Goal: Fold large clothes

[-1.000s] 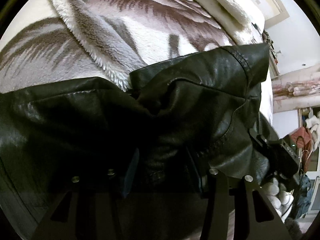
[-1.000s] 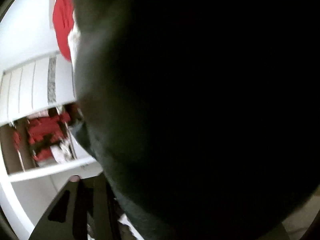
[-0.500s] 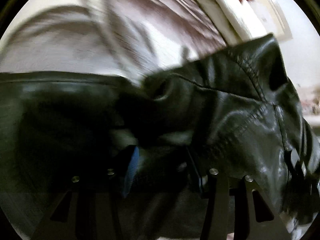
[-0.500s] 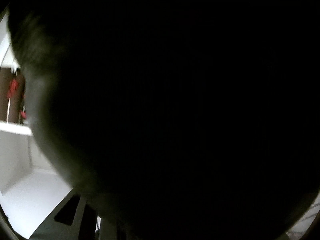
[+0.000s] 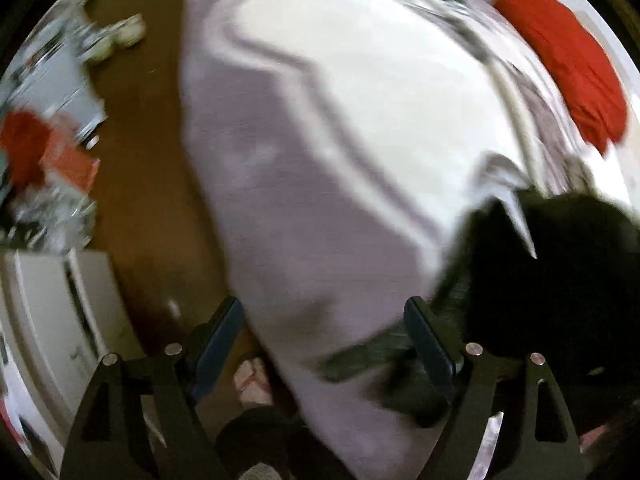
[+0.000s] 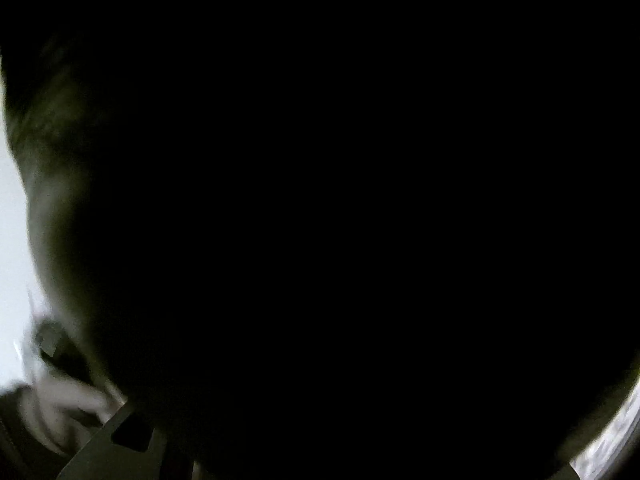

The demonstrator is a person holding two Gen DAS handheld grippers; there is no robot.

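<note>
The black leather jacket (image 5: 560,280) shows as a dark blurred mass at the right of the left wrist view, beside my right finger. My left gripper (image 5: 324,336) is open and empty, its blue-padded fingers (image 5: 218,336) wide apart above the grey-and-white blanket (image 5: 320,140). In the right wrist view the jacket (image 6: 340,200) covers nearly the whole lens in black. Only the base of one right finger (image 6: 120,444) shows at the bottom left; the fingertips are hidden by the cloth.
The blanket covers a bed with a red cushion (image 5: 568,64) at the far right. Brown floor (image 5: 140,160) lies left of the bed, with clutter and shoes (image 5: 116,40) at the far left. A white cabinet (image 5: 44,312) stands at the lower left.
My left gripper has let go of the jacket, opened wide and swung left off it over the blanket and floor. The jacket now covers even more of the right wrist lens.
</note>
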